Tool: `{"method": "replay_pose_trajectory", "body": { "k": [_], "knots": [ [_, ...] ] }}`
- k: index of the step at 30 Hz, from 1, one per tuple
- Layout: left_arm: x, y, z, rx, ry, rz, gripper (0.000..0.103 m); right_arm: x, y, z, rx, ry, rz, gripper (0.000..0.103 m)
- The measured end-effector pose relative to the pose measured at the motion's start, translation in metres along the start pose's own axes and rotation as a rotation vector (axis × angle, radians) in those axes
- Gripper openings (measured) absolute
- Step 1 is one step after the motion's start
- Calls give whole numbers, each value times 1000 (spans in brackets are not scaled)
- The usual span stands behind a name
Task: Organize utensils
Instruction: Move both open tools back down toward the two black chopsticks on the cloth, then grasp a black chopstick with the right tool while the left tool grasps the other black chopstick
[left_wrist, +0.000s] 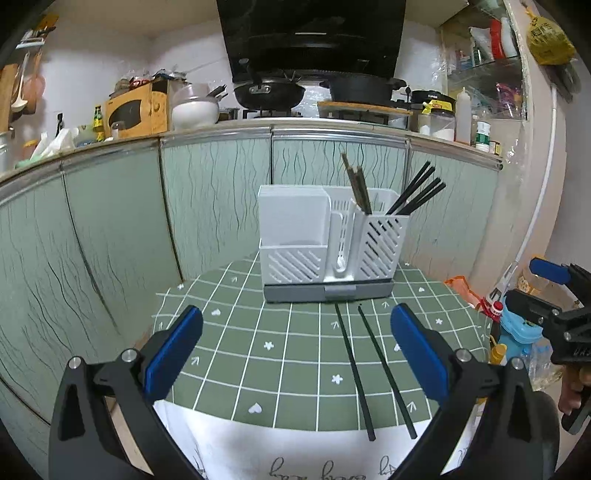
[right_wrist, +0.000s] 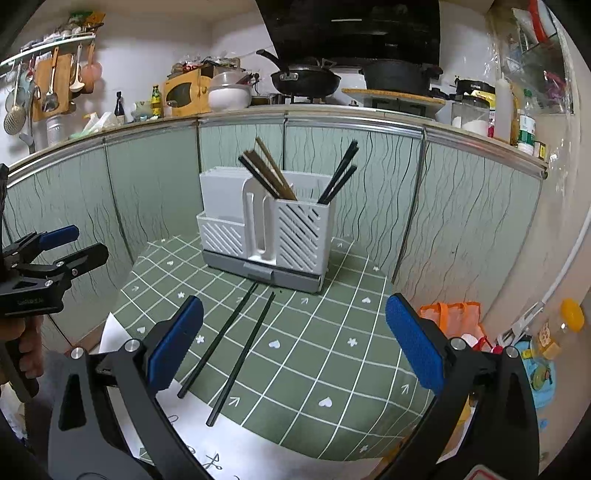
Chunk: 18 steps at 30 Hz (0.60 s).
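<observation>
green checked tablecloth (right_wrist: 332, 354) carries white utensil holder (right_wrist: 295, 236) and two black chopsticks (right_wrist: 242, 356).

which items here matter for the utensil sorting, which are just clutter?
Job:
- two black chopsticks lying on the green tablecloth
- white utensil holder, chopsticks already standing in it
- left tool and right tool, both open

Clutter:
- wok
- yellow microwave
- orange bag
</observation>
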<state>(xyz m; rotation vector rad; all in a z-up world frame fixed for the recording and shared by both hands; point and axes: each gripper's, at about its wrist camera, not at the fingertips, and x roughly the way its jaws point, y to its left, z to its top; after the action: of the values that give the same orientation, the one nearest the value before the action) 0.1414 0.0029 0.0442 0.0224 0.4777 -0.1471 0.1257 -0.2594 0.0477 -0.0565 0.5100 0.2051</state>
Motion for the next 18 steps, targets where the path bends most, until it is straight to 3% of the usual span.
{"method": "replay_pose_trajectory", "body": {
  "k": [12, 18],
  "knots": [
    [28, -1, -53, -3, 69, 28, 99, 35, 17, -50, -5, 76, -14, 95],
    [41, -13, -80, 27, 104, -12, 99, 54, 27, -75, -14, 123, -2, 94]
  ]
}}
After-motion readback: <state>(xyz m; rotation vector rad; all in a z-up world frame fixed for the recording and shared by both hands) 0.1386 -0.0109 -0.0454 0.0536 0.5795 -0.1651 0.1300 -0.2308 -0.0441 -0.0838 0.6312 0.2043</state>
